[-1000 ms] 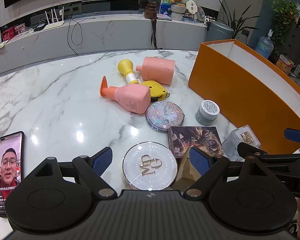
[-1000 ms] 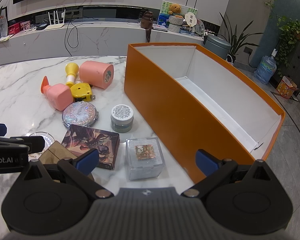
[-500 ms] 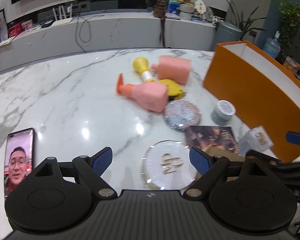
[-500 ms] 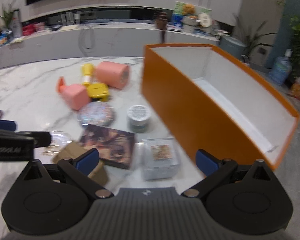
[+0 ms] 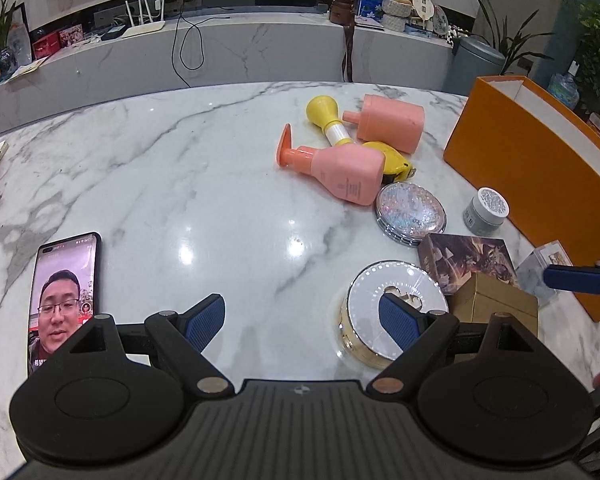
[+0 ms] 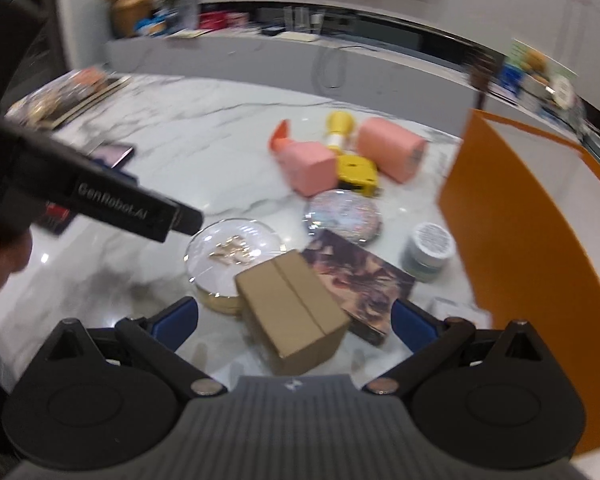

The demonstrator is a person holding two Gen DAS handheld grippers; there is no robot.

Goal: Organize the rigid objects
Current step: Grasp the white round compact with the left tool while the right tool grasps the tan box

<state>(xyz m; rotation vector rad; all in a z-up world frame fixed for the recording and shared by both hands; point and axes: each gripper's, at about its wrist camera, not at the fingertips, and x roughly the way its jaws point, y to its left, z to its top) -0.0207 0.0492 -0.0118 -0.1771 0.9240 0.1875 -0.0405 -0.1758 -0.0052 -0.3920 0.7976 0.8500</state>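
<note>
Fingers point(image 6: 176, 322) wide apart, cardboard box point(image 6: 294, 310) between, untouched

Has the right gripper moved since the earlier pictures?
Yes. The right gripper has swung left, away from the orange cardboard box, and now faces the small brown carton.

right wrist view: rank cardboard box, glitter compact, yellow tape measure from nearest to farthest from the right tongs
1. cardboard box, just ahead, between the open right tongs
2. glitter compact, farther back, slightly right
3. yellow tape measure, farthest, beside the pink bottles
</note>
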